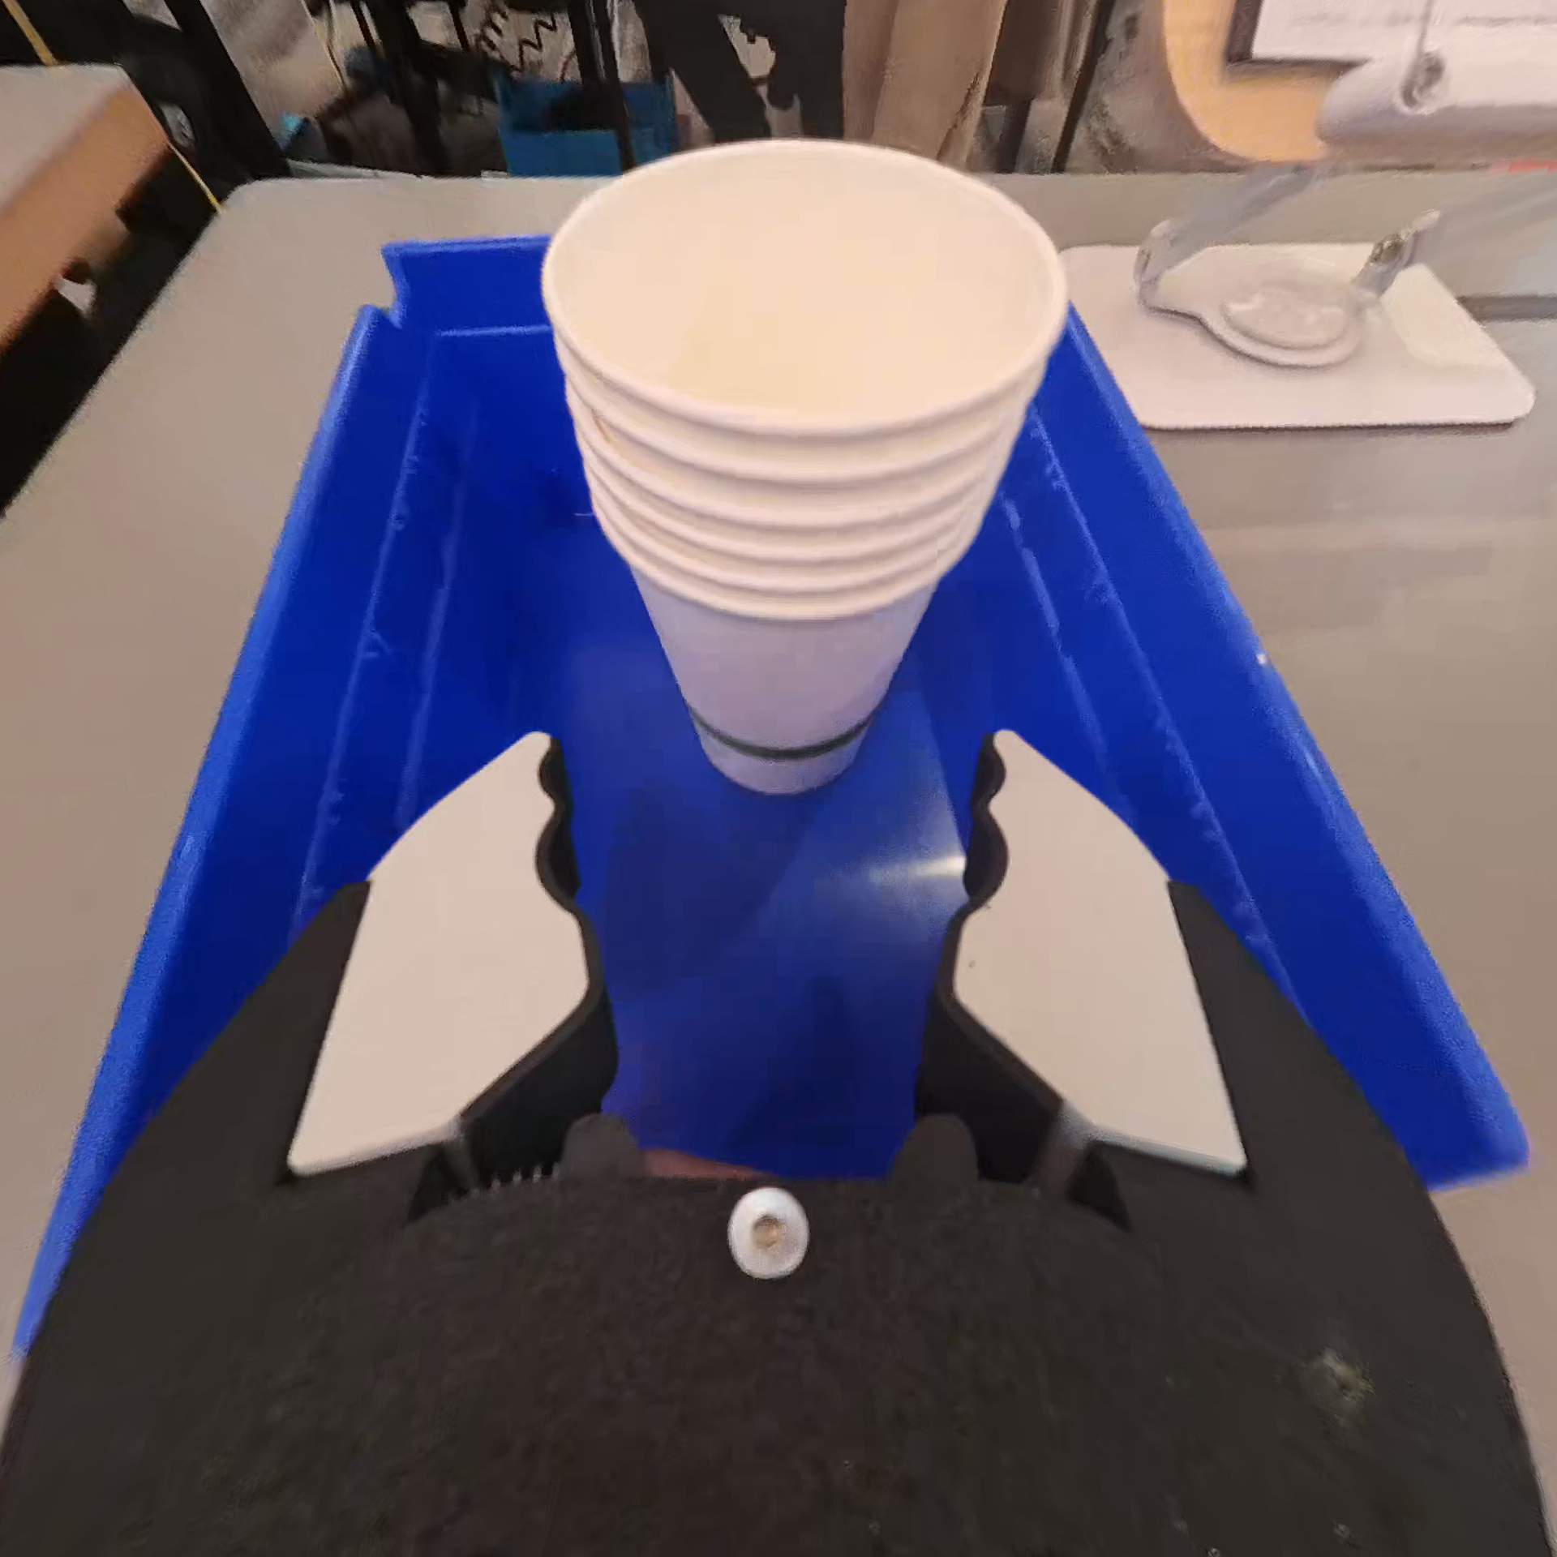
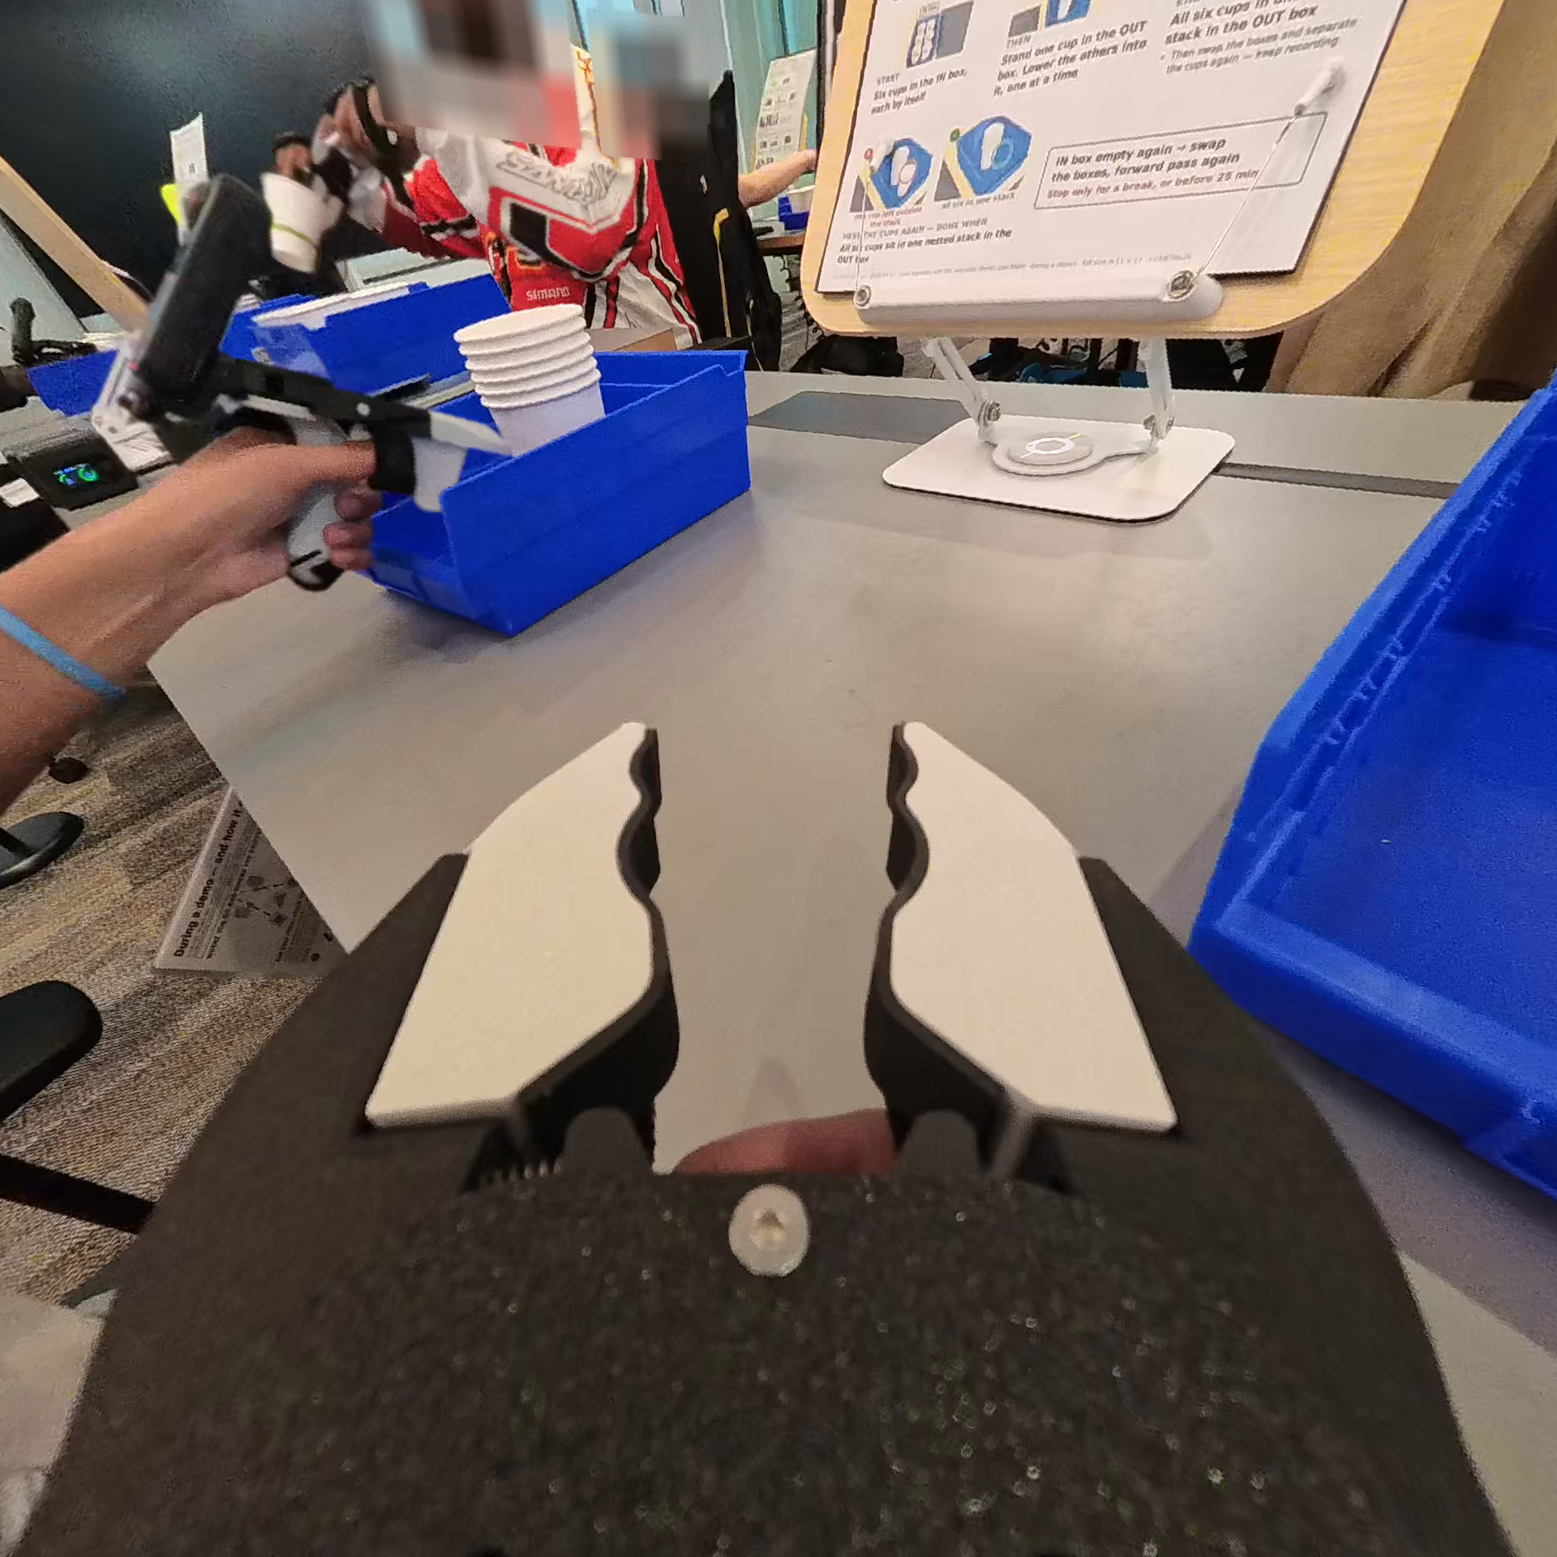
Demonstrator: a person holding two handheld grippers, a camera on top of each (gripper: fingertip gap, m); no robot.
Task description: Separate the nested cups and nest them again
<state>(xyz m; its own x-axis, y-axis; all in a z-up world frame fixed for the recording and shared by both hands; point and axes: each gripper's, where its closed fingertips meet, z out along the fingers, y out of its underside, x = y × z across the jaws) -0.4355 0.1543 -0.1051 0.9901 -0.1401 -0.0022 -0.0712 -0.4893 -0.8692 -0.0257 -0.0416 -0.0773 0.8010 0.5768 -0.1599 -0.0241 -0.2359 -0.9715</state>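
Your left gripper [image 1: 771,762] is spread wide, fingers apart and empty, poised just short of the stack of nested white paper cups [image 1: 796,438]. That stack stands upright inside the blue bin [image 1: 354,640] on the grey table [image 1: 126,590] (a dark band rings the bottom cup). Your right gripper [image 2: 771,750] is also parted, holding nothing, above bare tabletop, well apart from the cups. A second blue bin [image 2: 1390,800] sits at its right.

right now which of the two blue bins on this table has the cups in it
The blue bin on the left, by the left gripper, holds the nested cup stack. The blue bin at the right edge shows no cups.
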